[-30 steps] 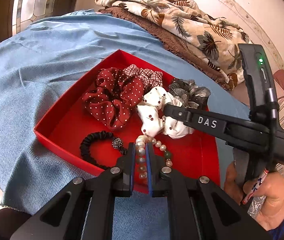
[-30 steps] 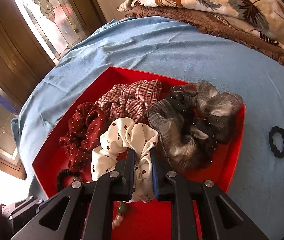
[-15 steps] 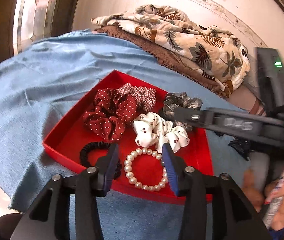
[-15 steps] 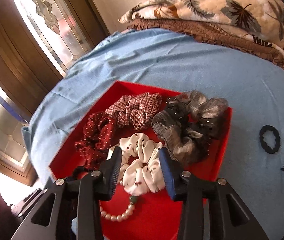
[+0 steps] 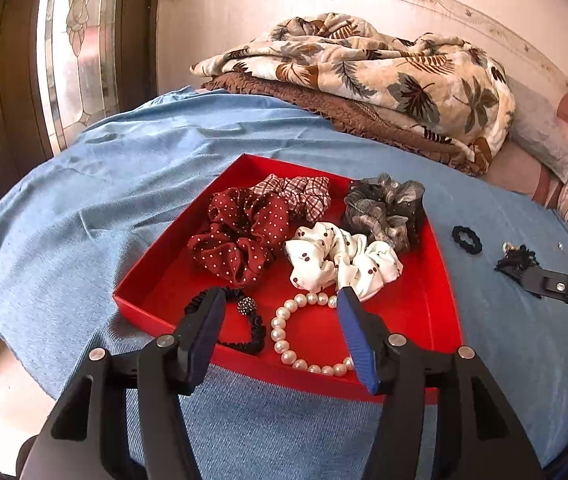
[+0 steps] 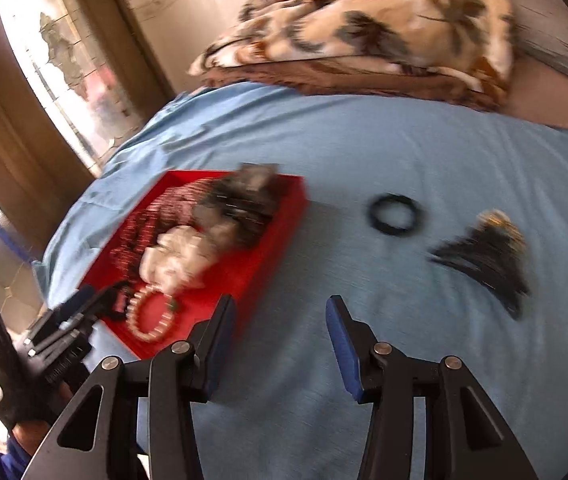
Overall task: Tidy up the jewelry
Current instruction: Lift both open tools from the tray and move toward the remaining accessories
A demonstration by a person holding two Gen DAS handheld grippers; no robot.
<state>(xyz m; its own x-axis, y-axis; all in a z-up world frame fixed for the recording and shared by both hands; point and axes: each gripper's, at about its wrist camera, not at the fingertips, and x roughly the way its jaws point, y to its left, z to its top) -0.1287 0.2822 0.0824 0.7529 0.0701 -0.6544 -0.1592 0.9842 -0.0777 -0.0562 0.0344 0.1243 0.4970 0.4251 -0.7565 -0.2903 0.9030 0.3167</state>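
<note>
A red tray (image 5: 440,312) on the blue cloth holds a dotted maroon scrunchie (image 5: 244,232), a plaid one (image 5: 300,194), a grey one (image 5: 384,208), a white cherry-print one (image 5: 340,258), a black beaded hair tie (image 5: 244,320) and a pearl bracelet (image 5: 296,336). My left gripper (image 5: 280,304) is open and empty, just above the tray's near edge. My right gripper (image 6: 280,320) is open and empty over bare cloth right of the tray (image 6: 284,224). A black hair tie (image 6: 396,214) and a black clip (image 6: 484,256) lie on the cloth beyond it.
A folded leaf-print blanket (image 5: 364,68) on a brown one lies at the back of the bed. A glass-panelled door (image 5: 76,48) stands at the left. The right wrist view is motion-blurred. The black hair tie (image 5: 467,239) and clip (image 5: 516,258) also show right of the tray.
Both grippers opened: the left let go of the pearl bracelet, the right the white scrunchie. Both pulled back, and the right swung right, off the tray.
</note>
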